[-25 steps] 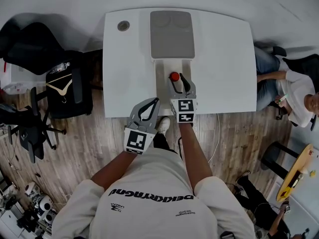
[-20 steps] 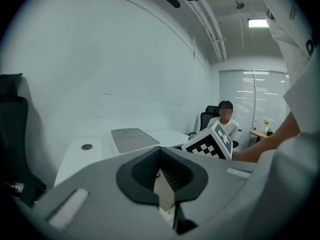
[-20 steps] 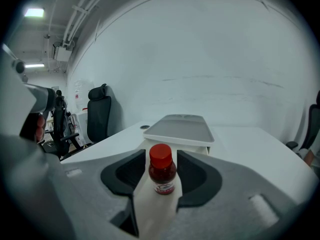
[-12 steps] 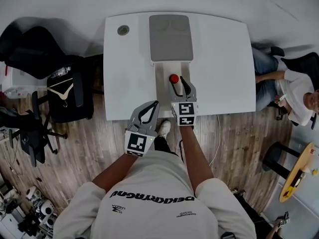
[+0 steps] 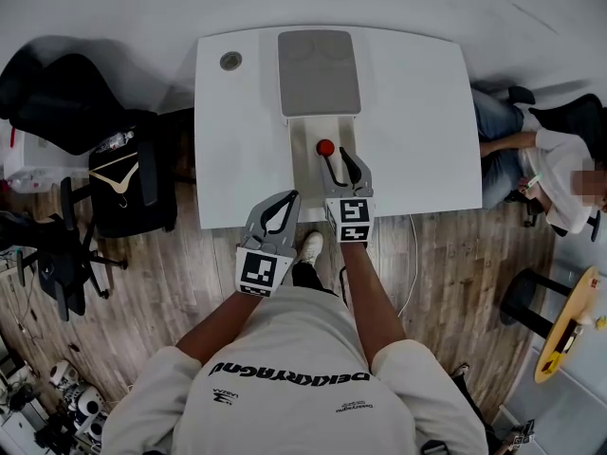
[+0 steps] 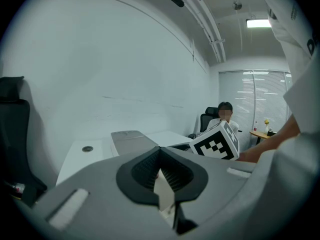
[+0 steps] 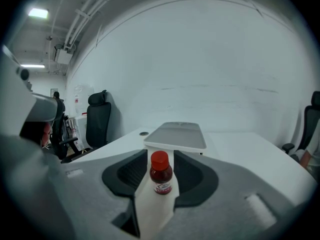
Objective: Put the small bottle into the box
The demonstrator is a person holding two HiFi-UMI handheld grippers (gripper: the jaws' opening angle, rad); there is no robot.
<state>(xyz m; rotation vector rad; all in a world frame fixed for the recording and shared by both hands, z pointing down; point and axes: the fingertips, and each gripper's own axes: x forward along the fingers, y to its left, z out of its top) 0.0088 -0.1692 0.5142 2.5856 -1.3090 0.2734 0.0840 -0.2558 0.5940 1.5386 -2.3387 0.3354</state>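
The small bottle (image 5: 325,147), dark red with a red cap, stands upright in the open white box (image 5: 302,173), whose grey lid (image 5: 318,72) lies folded back behind it. My right gripper (image 5: 339,157) reaches over the box from the near side. In the right gripper view the bottle (image 7: 161,176) stands in the gap near the tips of the right gripper (image 7: 161,155). Its jaws have just been closing a little, and the pads do not press on the bottle. My left gripper (image 5: 295,194) hovers at the table's front edge, tips together and empty; the left gripper view shows the left gripper (image 6: 160,149) shut.
The white table (image 5: 417,131) has a round cable port (image 5: 230,61) at its far left. A seated person (image 5: 541,169) is at the right. Black chairs (image 5: 57,93) and a rack with a hanger (image 5: 119,169) stand on the left, on wooden floor.
My right gripper has lifted and drawn back slightly toward the table's front edge. The bottle stays standing in the box. The left gripper has kept still.
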